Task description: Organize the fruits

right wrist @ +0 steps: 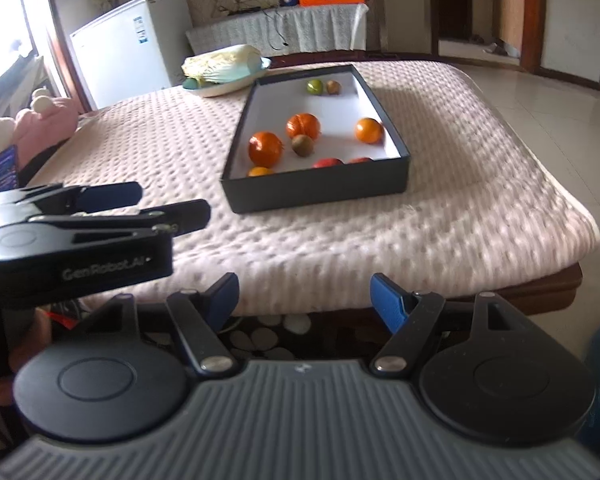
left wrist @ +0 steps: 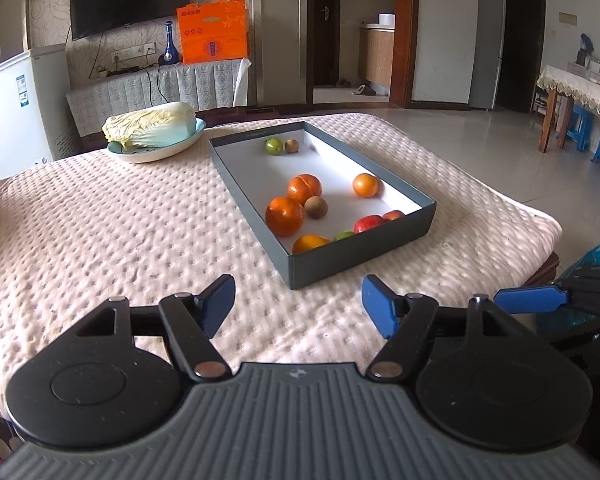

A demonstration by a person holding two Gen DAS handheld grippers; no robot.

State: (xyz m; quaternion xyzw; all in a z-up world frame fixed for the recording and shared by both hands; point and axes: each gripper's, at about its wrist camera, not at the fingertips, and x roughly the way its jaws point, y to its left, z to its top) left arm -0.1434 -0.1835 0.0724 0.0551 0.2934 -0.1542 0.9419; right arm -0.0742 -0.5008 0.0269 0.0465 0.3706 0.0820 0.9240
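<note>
Use the dark shallow box (left wrist: 356,256) on the quilted table cover (left wrist: 100,240) as your reference for every position below.

**Gripper state.** Your left gripper (left wrist: 298,306) hovers over the cover just short of the box's near wall, jaws apart, nothing between them. Your right gripper (right wrist: 303,300) sits further back, off the near edge of the table and facing the same near wall, jaws apart and empty.

**Fruit location.** All visible fruit lies inside the box. Two large oranges (left wrist: 285,216) rest left of centre, with a brown kiwi-like fruit (left wrist: 316,207) touching or nearly touching both. A smaller orange (left wrist: 366,185) sits alone towards the right wall. Red fruits (left wrist: 369,224), a green fruit (left wrist: 343,235) and a yellow-orange fruit (left wrist: 309,242) crowd the near wall. A second green fruit (left wrist: 274,146) and a small brown fruit (left wrist: 292,145) lie together at the far end.

**Hazards.**
- The near wall partly hides the fruit behind it. Descending there, you risk striking the rim and shifting or tipping the light box.
- Round fruit on a smooth floor is likely to roll. A fingertip (left wrist: 220,300) that meets one off-centre may push it into its neighbours.
- The brown fruit next to the two large oranges leaves little finger room; closing there may catch two fruits at once.
- Both grippers approach the same wall. Stagger your reaches to avoid collision.
- No sorting target is visible apart from the box; confirm the intended grouping before lifting anything. The bowl (left wrist: 156,152) beyond the box's far left corner already holds a cabbage (left wrist: 148,124).
</note>
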